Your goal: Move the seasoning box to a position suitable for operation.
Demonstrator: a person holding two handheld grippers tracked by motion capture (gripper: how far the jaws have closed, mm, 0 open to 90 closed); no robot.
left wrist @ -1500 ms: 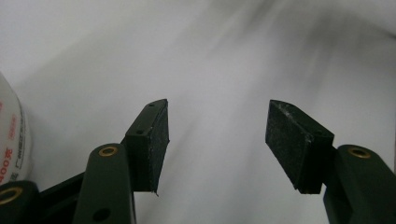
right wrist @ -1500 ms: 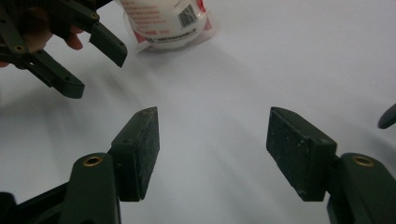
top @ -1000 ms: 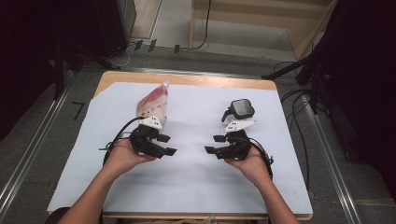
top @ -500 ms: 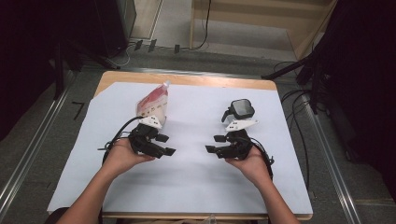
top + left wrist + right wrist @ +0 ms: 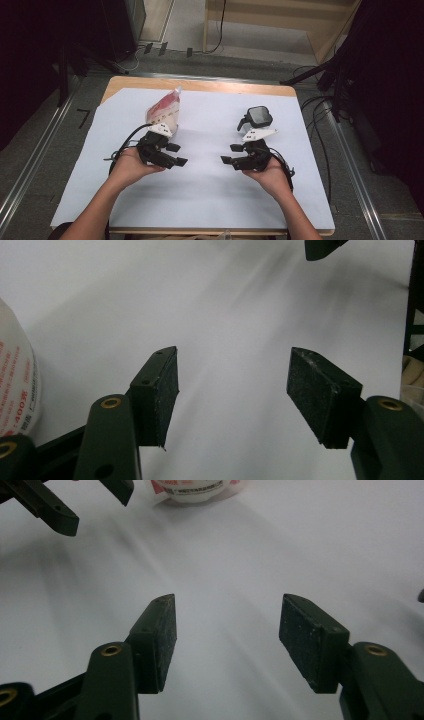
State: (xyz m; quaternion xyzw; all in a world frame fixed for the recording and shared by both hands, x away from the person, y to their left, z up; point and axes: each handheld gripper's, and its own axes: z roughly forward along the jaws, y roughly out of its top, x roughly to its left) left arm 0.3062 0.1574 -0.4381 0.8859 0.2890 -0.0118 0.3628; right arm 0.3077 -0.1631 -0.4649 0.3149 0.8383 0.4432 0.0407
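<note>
Almost nothing has changed over the last second: both hands sit where they were in the lower middle of the high view, so the work looks not yet begun. The left claw [image 5: 176, 155] is released, its pads apart over bare sheet. The right claw [image 5: 231, 154] has just eased slightly wider and grasps nothing either.

The red-and-white pouch [image 5: 166, 110] lies left of centre, just above the left claw. The small black device [image 5: 259, 117] sits right of centre, above the right claw. Neither is touched.

A white sheet [image 5: 210, 200] covers the wooden counter [image 5: 200, 84]. Cables [image 5: 315, 107] trail across grey floor along the upper and right edges.
</note>
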